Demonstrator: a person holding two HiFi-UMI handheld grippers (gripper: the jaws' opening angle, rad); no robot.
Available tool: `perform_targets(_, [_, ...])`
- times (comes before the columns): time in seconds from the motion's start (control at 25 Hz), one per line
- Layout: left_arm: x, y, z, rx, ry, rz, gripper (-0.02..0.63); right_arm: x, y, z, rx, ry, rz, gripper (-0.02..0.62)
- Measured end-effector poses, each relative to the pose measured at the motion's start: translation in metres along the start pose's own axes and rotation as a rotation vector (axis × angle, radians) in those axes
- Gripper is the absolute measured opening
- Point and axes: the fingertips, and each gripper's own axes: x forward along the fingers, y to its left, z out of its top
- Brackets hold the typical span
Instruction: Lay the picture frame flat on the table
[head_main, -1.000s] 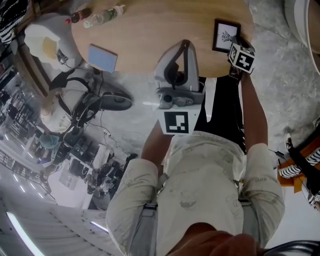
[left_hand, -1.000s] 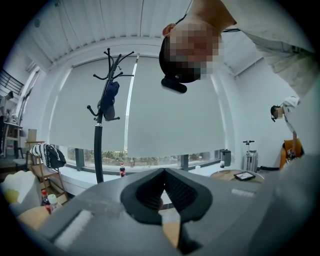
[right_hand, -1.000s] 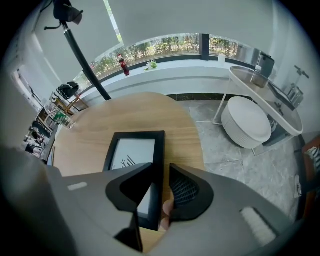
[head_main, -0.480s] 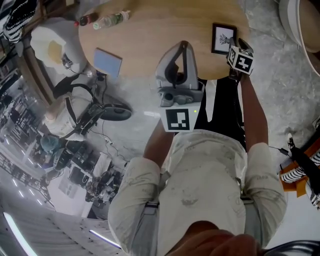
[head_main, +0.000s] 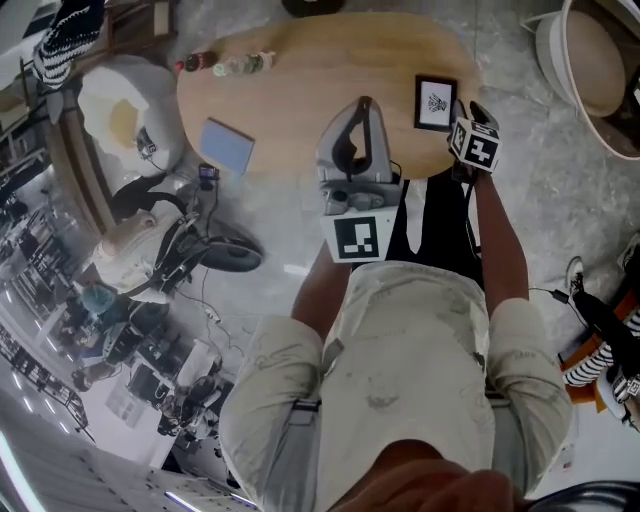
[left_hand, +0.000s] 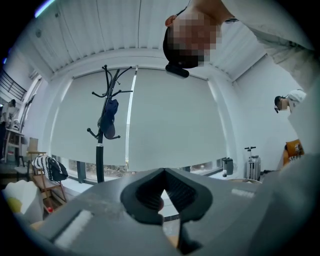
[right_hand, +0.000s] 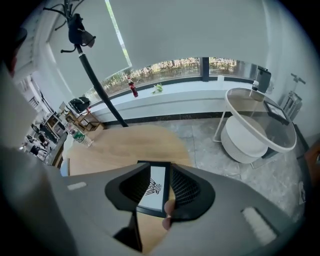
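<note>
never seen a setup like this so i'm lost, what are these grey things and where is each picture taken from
No robot here: a person holds a two-jaw gripper in each hand. The head view looks down from a camera on their head; the other two come from cameras riding on each gripper, looking along its jaws. On the wooden table are a blue pad and a few bottles. The right gripper has its jaws closed on the picture frame near the table's edge. The left gripper is shut and empty.
</note>
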Motion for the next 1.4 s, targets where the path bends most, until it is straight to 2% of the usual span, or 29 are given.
perform_targets(0.16, [-0.005, -0.002, 0.02, 0.009, -0.022, -0.006, 0.005, -0.027, -0.002, 0.011, -0.001, -0.038, -0.017, 0.13])
perform_targets(0.28, [-0.008, -0.001, 0.027, 0.019, -0.003, -0.003, 0.005, -0.049, -0.001, 0.022, 0.008, -0.072, -0.018, 0.13])
perform_targets(0.68, [-0.01, -0.006, 0.068, 0.017, -0.013, -0.03, 0.005, -0.132, 0.004, 0.076, 0.037, -0.262, 0.006, 0.129])
perform_targets(0.96, [-0.004, -0.014, 0.1, 0.042, -0.054, -0.067, 0.005, -0.202, 0.015, 0.134, 0.013, -0.459, 0.024, 0.126])
perform_targets(1.12, [-0.004, -0.01, 0.113, 0.008, -0.074, -0.056, 0.005, -0.244, 0.018, 0.172, -0.012, -0.577, 0.017, 0.125])
perform_targets(1.4, [-0.014, -0.018, 0.157, 0.027, -0.121, -0.06, 0.005, -0.341, 0.021, 0.209, -0.072, -0.748, -0.006, 0.124])
